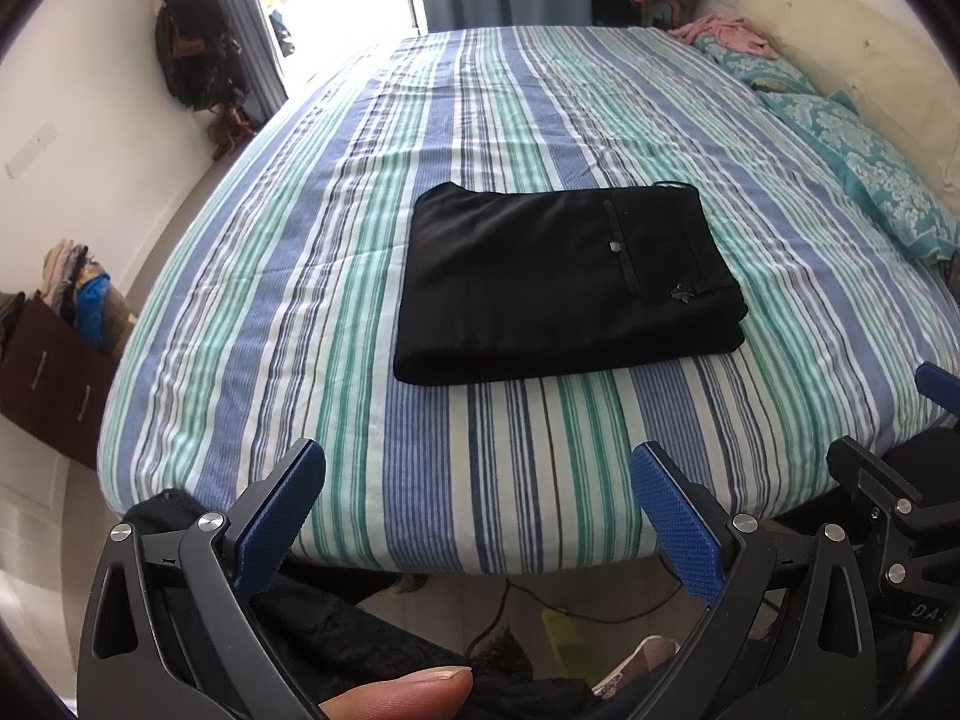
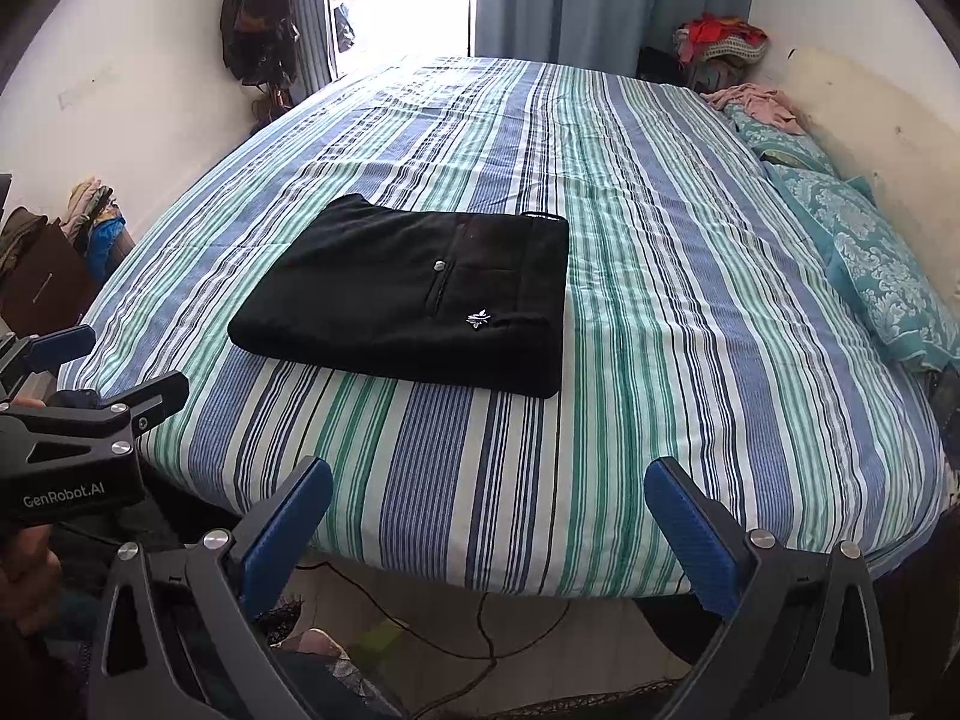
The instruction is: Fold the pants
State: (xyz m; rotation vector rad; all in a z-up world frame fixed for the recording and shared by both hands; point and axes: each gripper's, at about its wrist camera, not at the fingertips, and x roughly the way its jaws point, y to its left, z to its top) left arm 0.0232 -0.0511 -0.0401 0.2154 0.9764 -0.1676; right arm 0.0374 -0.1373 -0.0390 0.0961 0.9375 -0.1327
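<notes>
Black pants [image 1: 564, 282] lie folded into a flat rectangle on the striped bed [image 1: 336, 276], back pocket and small logo facing up. They also show in the right wrist view [image 2: 414, 294]. My left gripper [image 1: 477, 480] is open and empty, held back over the bed's near edge, well short of the pants. My right gripper [image 2: 489, 495] is open and empty too, also at the near edge. The right gripper shows at the right edge of the left wrist view [image 1: 888, 420], and the left gripper at the left edge of the right wrist view [image 2: 114, 363].
Teal patterned pillows [image 2: 882, 264] and a pink cloth [image 2: 756, 102] lie along the headboard on the right. A brown drawer unit with clothes [image 1: 54, 360] stands by the left wall. Cables [image 2: 480, 648] run across the floor under the bed edge. Bags [image 2: 258, 30] hang on the far wall.
</notes>
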